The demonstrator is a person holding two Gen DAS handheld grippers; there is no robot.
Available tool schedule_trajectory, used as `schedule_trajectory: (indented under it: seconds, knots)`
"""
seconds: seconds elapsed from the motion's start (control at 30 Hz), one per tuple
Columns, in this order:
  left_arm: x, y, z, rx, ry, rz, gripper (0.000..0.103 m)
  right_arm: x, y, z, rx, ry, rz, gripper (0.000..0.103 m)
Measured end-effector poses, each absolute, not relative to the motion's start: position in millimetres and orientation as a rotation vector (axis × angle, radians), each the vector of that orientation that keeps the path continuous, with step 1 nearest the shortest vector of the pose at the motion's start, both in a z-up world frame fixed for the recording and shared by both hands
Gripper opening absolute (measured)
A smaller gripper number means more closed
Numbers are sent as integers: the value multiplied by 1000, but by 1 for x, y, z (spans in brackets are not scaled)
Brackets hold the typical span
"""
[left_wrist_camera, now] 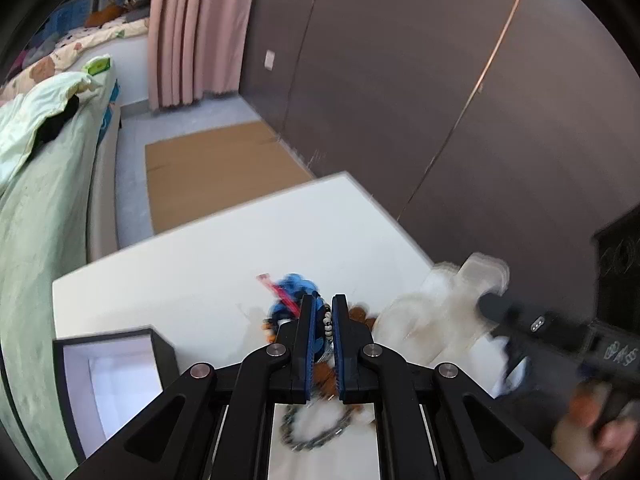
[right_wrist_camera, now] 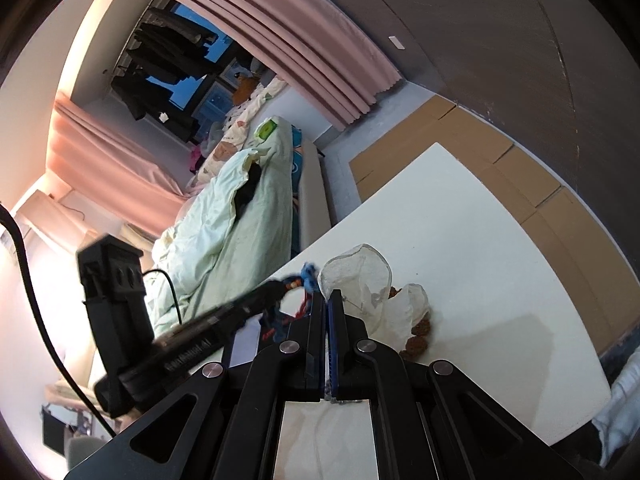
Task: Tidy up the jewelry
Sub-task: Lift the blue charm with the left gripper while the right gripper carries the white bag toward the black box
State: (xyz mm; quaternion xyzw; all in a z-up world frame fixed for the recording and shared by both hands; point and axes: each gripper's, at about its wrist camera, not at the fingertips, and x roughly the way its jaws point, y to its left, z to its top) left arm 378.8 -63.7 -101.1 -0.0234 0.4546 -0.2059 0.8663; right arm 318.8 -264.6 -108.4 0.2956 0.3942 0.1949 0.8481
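Room: bedroom with pink curtains (left_wrist_camera: 192,32), a bed under a pale green quilt (left_wrist_camera: 44,184) at the left edge of the left wrist view, and flattened cardboard (left_wrist_camera: 212,176) on the floor past the white tabletop (left_wrist_camera: 224,240).
Jewelry pile: lower centre of the left wrist view, on the tabletop; blue tassel piece (left_wrist_camera: 294,286), brown bead strand (left_wrist_camera: 362,314), grey chain (left_wrist_camera: 316,436) all tangled together.
Box: open black box with white lining (left_wrist_camera: 116,376), lower left of the left wrist view, just beside the pile.
Left claw: left claw (left_wrist_camera: 323,312) nearly closed, pinching a black-and-white bead string (left_wrist_camera: 328,322) with blue material pressed against one pad.
Right claw: right claw (right_wrist_camera: 328,312) fully closed; a thin chain link shows in the slit low down, and a clear plastic bag (right_wrist_camera: 360,280) sits right at its tips, but whether the bag is pinched I cannot tell.
Bag: lower centre of the right wrist view, with brown beads touching it on the right.
Doing the step well: judged as separating one strand from the tangle; lift slowly so the snagged pieces drop away, and keep the bag side steady as an anchor before heading for the box.
Risk: dragging the whole pile off together.
Writing: white lettering on each claw's black body as seen from the other camera, too blurred to read.
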Motion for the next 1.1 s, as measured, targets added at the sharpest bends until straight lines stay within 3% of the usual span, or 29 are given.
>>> schedule_trajectory:
  seconds: [0.13, 0.43, 1.1]
  knots:
    - [384, -60, -131, -84, 1042, -429, 8, 321, -259, -110, 622, 841, 410, 3]
    - [391, -50, -140, -80, 1052, -382, 8, 319, -248, -110, 602, 848, 422, 3]
    - [358, 16, -52, -229, 829, -413, 8, 329, -198, -75, 510, 798, 598, 3]
